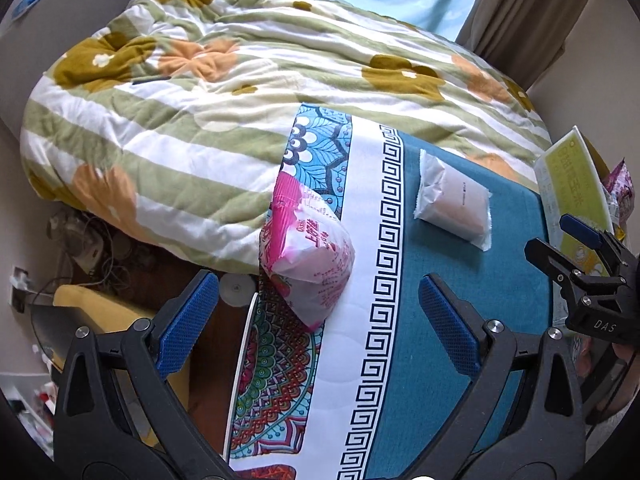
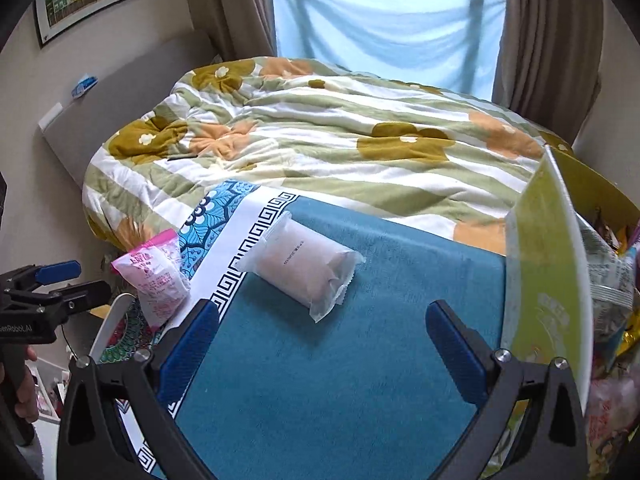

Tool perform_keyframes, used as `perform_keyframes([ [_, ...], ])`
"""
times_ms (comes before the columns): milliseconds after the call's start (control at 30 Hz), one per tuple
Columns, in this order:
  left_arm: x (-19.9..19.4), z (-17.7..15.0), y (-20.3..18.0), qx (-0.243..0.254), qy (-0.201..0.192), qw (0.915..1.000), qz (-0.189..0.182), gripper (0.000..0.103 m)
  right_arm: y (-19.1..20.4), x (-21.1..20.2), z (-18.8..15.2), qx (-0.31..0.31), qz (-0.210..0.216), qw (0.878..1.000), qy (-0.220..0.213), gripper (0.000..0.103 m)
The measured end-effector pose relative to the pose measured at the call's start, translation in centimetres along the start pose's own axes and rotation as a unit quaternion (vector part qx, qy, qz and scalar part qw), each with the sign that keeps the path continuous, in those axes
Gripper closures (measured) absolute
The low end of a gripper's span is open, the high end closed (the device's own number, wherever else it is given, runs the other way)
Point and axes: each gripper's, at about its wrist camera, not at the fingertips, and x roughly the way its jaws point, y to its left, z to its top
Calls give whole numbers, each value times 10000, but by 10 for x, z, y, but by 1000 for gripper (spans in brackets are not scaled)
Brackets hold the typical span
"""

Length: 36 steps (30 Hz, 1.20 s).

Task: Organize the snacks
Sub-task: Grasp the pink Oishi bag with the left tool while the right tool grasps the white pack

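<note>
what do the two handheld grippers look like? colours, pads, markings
Both match: the left gripper and the right gripper have matte black plastic frames with curved, triangular-cutout arms, silver round pivot bolts, and two fingers faced with blue textured pads. White lettering shows on the bodies: "DAS" on the right one seen from the left wrist view, "enRobot.AI" on the left one seen from the right. No cables visible.
</note>
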Motion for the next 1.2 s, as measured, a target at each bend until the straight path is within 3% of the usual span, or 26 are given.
perform_keyframes([
  [300,62,15,1,121,509,9985,138,6,8,84,19,-1010,213,9934,493,0],
  [433,76,15,-1,186,686,9973,185,22,11,103,21,-1424,266,9873,656,0],
  [467,78,14,-1,179,709,9971,192,27,12,106,21,-1489,296,9860,686,0],
  [667,80,13,-2,295,676,9967,348,36,16,123,23,-1690,445,9814,790,0],
  [1067,73,10,-5,454,584,9961,484,46,19,139,25,-1998,782,9741,713,0],
  [1167,69,10,-7,487,550,9961,493,48,21,139,25,-2041,752,9739,641,7],
  [1200,68,10,-7,496,539,9961,493,48,21,137,25,-2039,780,9739,619,16],
])
